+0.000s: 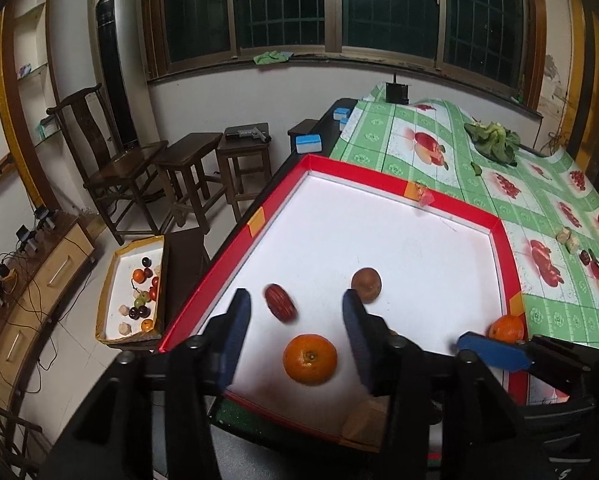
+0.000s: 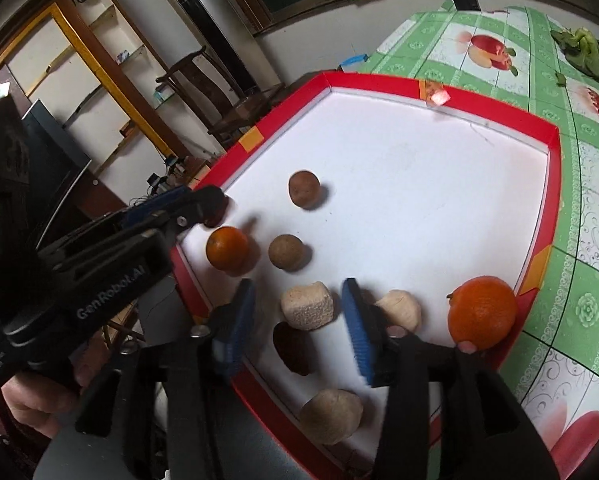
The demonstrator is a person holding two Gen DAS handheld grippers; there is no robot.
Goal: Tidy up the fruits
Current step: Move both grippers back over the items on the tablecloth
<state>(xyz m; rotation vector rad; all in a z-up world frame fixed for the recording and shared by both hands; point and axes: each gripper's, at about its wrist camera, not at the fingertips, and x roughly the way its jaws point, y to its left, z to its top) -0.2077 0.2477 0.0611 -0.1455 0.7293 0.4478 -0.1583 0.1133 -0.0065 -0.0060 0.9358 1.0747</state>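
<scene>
A red-rimmed tray [image 1: 282, 196] with a white floor holds the fruit. My left gripper [image 1: 297, 320] stands open over its near part, with a dark red fruit [image 1: 281, 303] and an orange [image 1: 309, 359] loose between its blue fingers. A brown round fruit [image 1: 366, 285] lies just beyond the right finger. My right gripper [image 2: 299, 316] is open around a rough beige fruit [image 2: 307, 306], its pads not pressing. Nearby lie a dark red fruit [image 2: 293, 348], two more beige fruits [image 2: 399, 308] [image 2: 331, 420], two brown balls [image 2: 304, 189] [image 2: 286, 252] and an orange [image 2: 482, 312] against the right rim.
A yellow box [image 1: 109, 280] with several small fruits sits on a stool to the left, below the table. The green patterned tablecloth [image 1: 459, 152] carries leafy greens [image 1: 495, 140] and a few small fruits [image 1: 569, 238]. Wooden stools [image 1: 187, 152] and a chair [image 1: 95, 128] stand beyond the table edge.
</scene>
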